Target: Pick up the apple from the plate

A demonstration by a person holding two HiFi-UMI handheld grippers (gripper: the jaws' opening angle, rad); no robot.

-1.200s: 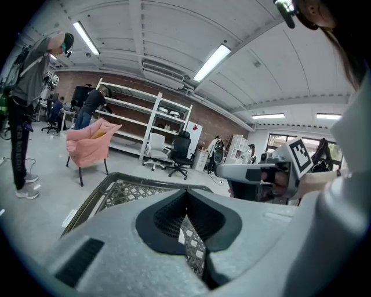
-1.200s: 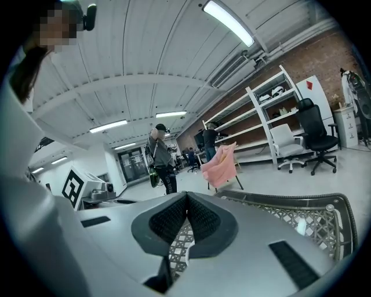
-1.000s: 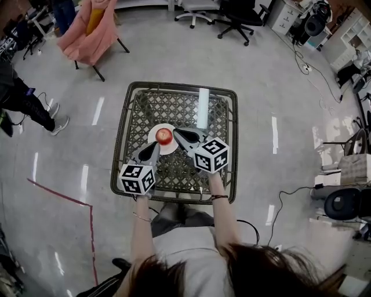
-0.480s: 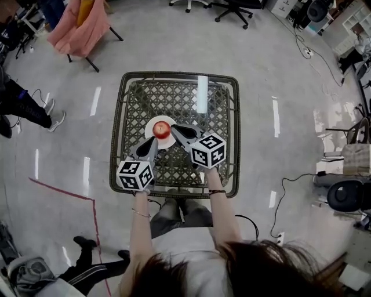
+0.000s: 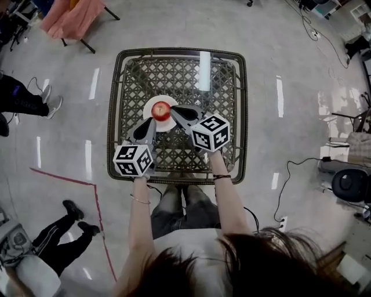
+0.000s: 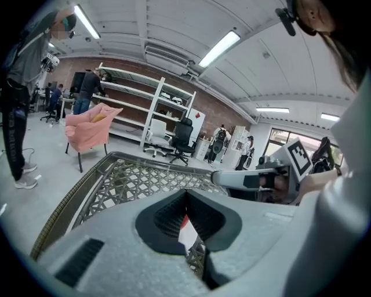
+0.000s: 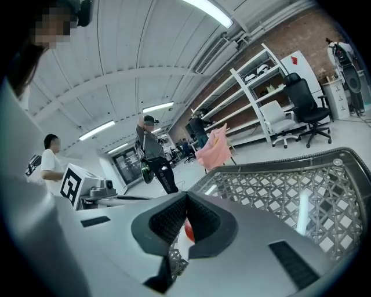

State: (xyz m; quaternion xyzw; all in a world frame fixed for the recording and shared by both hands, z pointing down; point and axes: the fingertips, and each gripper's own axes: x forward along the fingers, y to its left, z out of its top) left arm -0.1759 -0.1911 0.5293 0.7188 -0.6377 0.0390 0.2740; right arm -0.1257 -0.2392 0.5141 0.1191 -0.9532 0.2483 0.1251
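A red apple sits on a small white plate near the middle of the lattice-top table. My left gripper is shut and empty, its tip at the plate's near-left edge, just short of the apple. My right gripper is also shut and empty, its tip right beside the apple's right side. In the left gripper view the apple shows as a red sliver below the closed jaws, with the right gripper to the right. In the right gripper view the apple peeks below the closed jaws.
The table has a raised dark rim. A pink-draped chair stands at the far left. People stand on the floor at the left and lower left. Cables and an office chair lie to the right.
Both grippers have sunk toward the table while staying shut beside the apple. The head camera has tilted, so the table sits higher in view.
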